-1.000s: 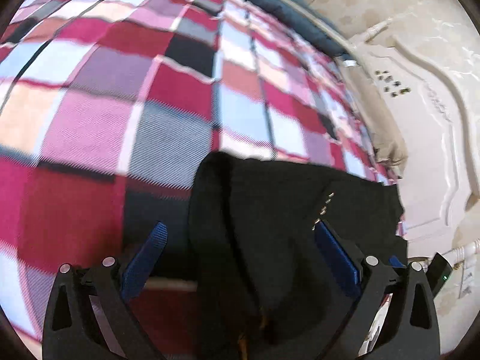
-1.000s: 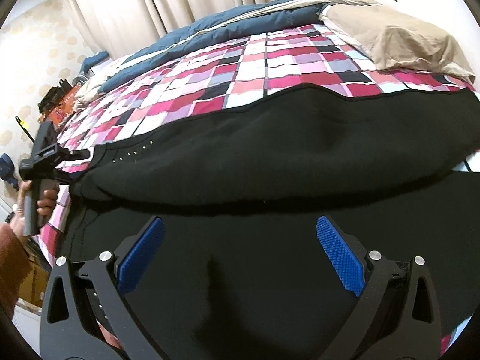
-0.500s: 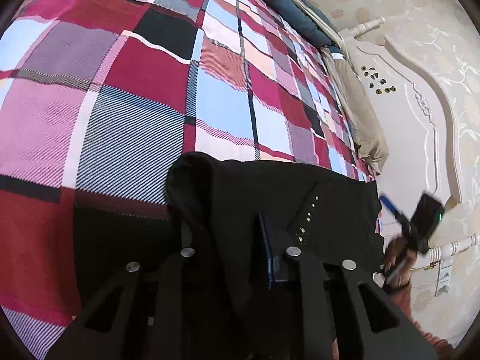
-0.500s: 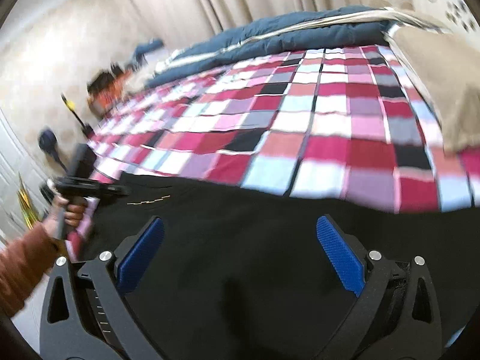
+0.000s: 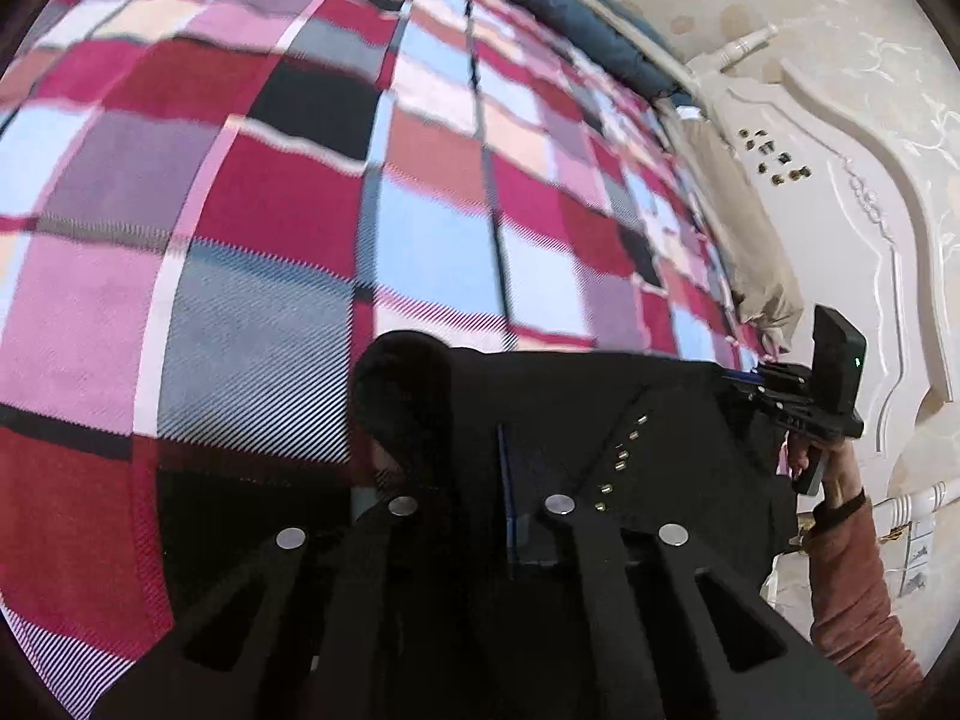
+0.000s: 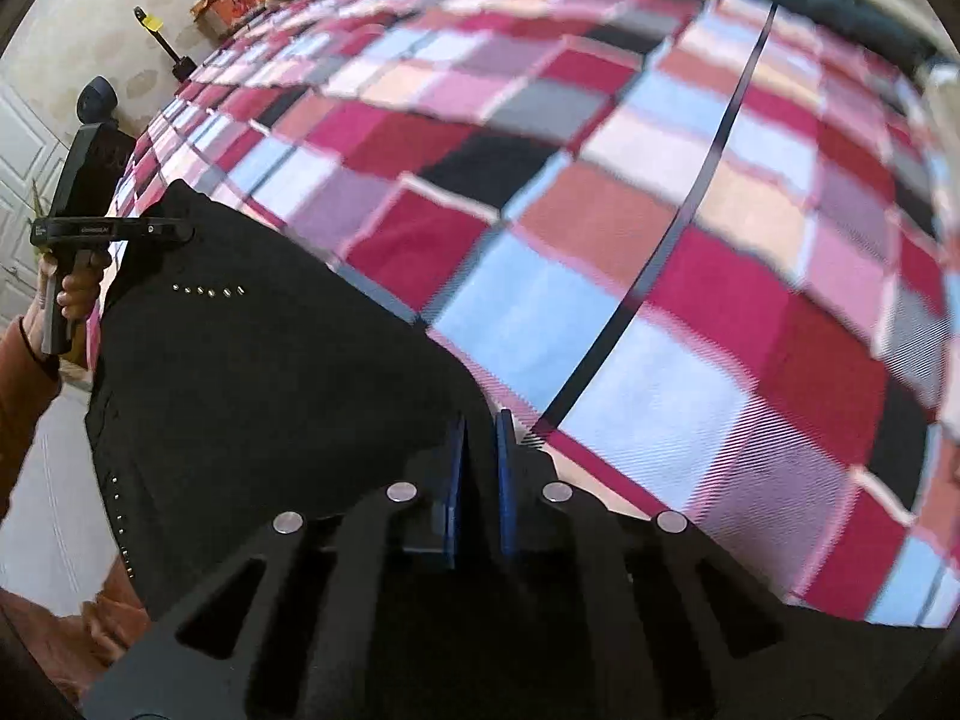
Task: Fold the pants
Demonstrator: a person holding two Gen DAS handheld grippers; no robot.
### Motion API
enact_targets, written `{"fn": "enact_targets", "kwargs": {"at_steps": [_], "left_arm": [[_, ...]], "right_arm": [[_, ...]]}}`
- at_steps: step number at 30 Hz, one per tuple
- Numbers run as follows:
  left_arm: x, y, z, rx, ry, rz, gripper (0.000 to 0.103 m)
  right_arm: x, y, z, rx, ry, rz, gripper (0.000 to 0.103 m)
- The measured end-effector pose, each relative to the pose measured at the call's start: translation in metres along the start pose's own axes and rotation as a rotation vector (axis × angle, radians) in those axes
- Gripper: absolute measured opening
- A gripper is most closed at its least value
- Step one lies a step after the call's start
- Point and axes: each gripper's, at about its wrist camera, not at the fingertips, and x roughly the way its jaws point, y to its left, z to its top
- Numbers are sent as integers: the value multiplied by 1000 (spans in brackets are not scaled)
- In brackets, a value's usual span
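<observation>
Lying on the plaid bedspread (image 5: 252,192), the black pants (image 5: 540,396) serve as the reference for all positions below.

Nearest in the left wrist view, the left gripper (image 5: 504,450) has its jaws drawn together on a fold of the pants; black fabric bunches up just left of the jaws in a raised hump. A diagonal row of small metal studs (image 5: 624,450) runs across the cloth just right of the jaws. At the far right edge of the pants in this view, the right gripper (image 5: 750,381) stands with its tips at the fabric edge, held by a hand (image 5: 810,462) in a rust-coloured sleeve (image 5: 852,594).

In the right wrist view, the right gripper (image 6: 480,450) has just closed its jaws to a narrow gap at the near edge of the pants (image 6: 270,390); dark cloth sits between the blue pads (image 6: 457,480), so it grips the pants. At the far left corner of the pants, the left gripper (image 6: 174,232) pinches the cloth, carried by a hand (image 6: 66,294).

Beyond the pants, the bedspread extends across the bed. Further back lie a dark blue quilt (image 5: 558,6) and a beige pillow (image 5: 750,252), with a white carved headboard (image 5: 840,192) behind. A white door (image 6: 24,180) stands far left of the pants in the right wrist view.
</observation>
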Motion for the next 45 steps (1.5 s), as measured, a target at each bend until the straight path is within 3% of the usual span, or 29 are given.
{"fn": "enact_targets", "kwargs": {"at_steps": [7,14,22,30,32,33,35,40,43,45], "left_arm": [[-37,-25,-7,59,-108,-100,9],[-77,-47,-60,113,-178,-171,9],[-88,-28,-148,50,-206,-169,21],[-72,1,-202,-77,-202,-142,23],[-77,7,-215,-115,-227,-145,27],[-80,9,-220,-125,-235,-126,37],[-91,15,-232,-134,-262,-82,47],[-115,28,-264,-238,-302,-57,48],[-121,18,-280,-278,-335,-80,48],[-118,7,-285,-295,-352,-101,56]], "right_arm": [[-72,45,-35,-76,-241,-193,8],[-101,96,-108,-107,-384,-330,8],[-67,156,-202,-142,-338,-442,9],[-37,173,-235,-90,-300,-446,11],[-42,173,-237,-57,-316,-433,19],[-44,172,-238,-43,-320,-418,23],[-50,172,-245,-2,-334,-375,37],[-64,167,-259,131,-367,-235,47],[-73,148,-265,325,-418,-61,52],[-72,138,-267,429,-442,45,53]]}}
